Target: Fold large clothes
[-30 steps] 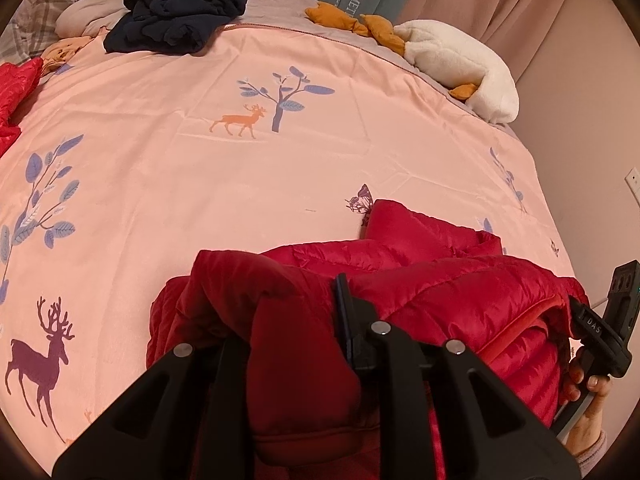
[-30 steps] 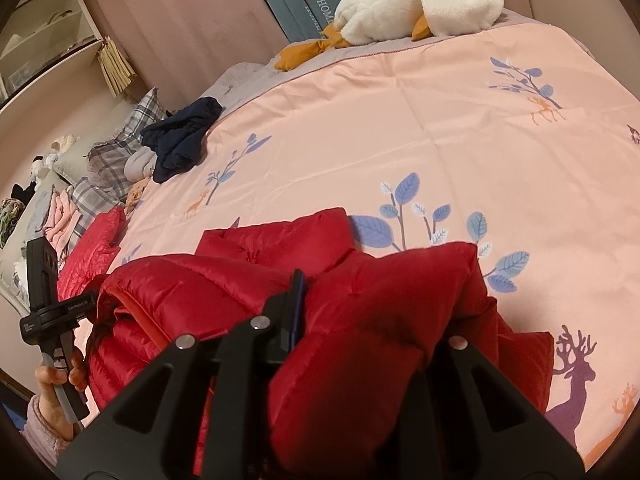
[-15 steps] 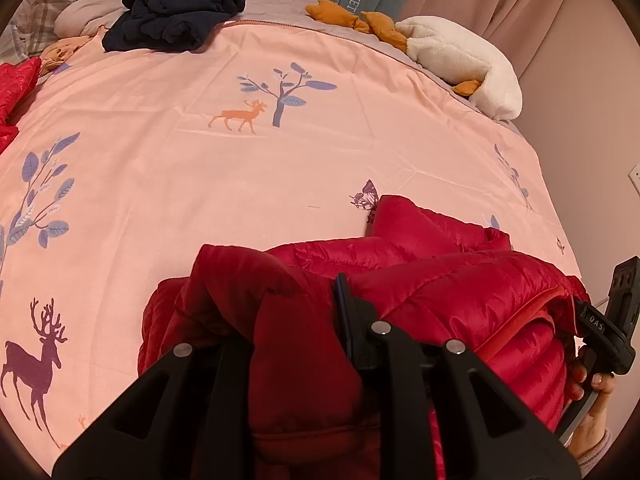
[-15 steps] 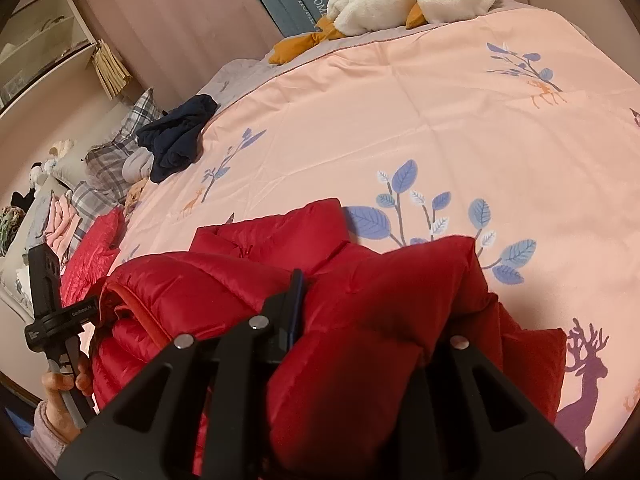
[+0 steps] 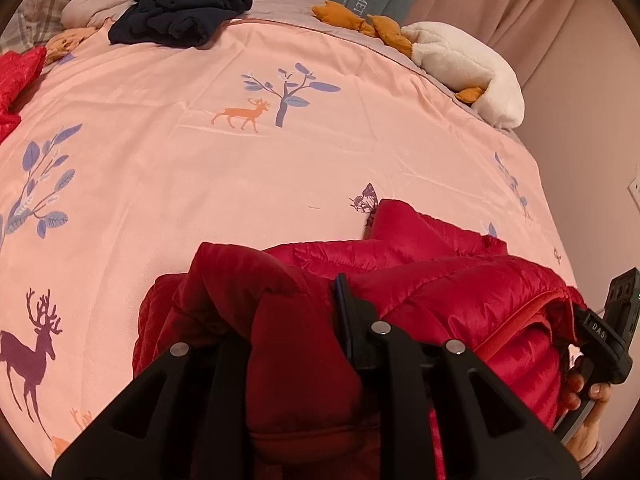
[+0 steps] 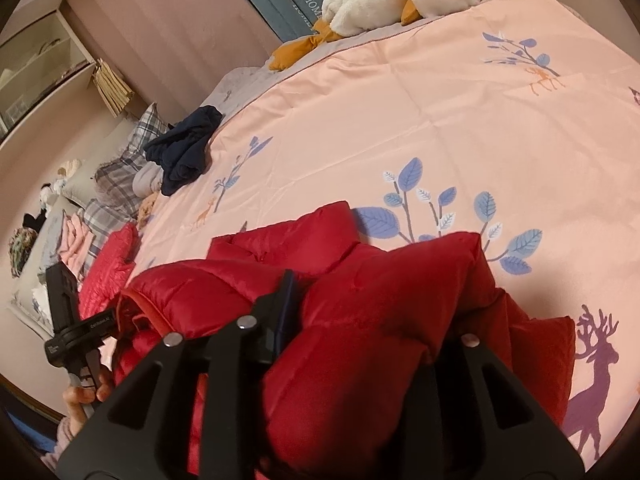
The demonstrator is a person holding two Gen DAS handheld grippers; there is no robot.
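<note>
The right claw [image 6: 368, 320] is letting go: its jaws are opening, wider now than a second ago, though a thick bunch of the red down jacket [image 6: 360, 312] still fills the gap between them, puffing out as the squeeze eases. The left claw [image 5: 280, 320] has not changed; it stays pinched narrow on its own bunch of the same jacket [image 5: 420, 272]. Neither hand has shifted.

The jacket lies doubled over in a puffy heap at the near edge of the bed [image 5: 280, 168], on the pink deer-print duvet, with a flap poking out toward the middle of the bed. A navy garment [image 5: 184, 4] and a white plush goose [image 5: 472, 68] sit well apart along the far edge.

My reading is that the fold has just been laid down and release has begun on the right side. The left hold likely follows; the slippery, springy filling may make the heap spread open once both let go.
</note>
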